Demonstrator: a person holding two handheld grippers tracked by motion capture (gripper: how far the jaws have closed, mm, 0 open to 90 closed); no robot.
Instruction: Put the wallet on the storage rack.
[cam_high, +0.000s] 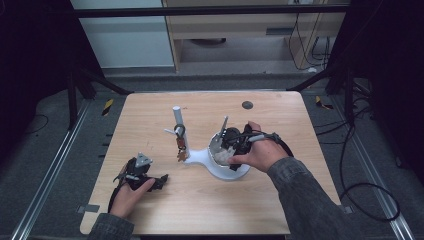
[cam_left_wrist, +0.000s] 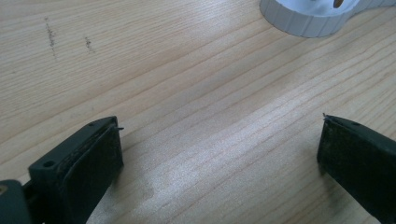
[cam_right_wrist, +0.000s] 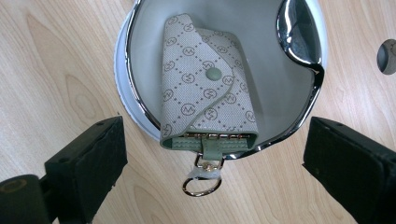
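In the right gripper view, the key pouch lies in the white round dish of the stand, in the upper middle of the frame. Its lower end leans over the chrome rim, and its metal ring hangs outside, above the bare wood. The right gripper stands just below the dish with its two black jaws spread wide, one at the lower left and one at the lower right of the frame; they press on nothing, and the pouch end is between them but apart from both. A shiny curved chrome piece rises at the upper right of the dish and narrows the room on that side. In the high view, the right gripper is over the dish right of the middle, and the white stand continues to the left up to a thin post with small hanging things. The left gripper rests at the lower left on the table, well apart from the stand. In the left gripper view its jaws are also wide apart over bare wood, with the ribbed white base at the upper right. There is free wood near the front edge and the right edge of the table, and a small dark disc lies near the far edge.
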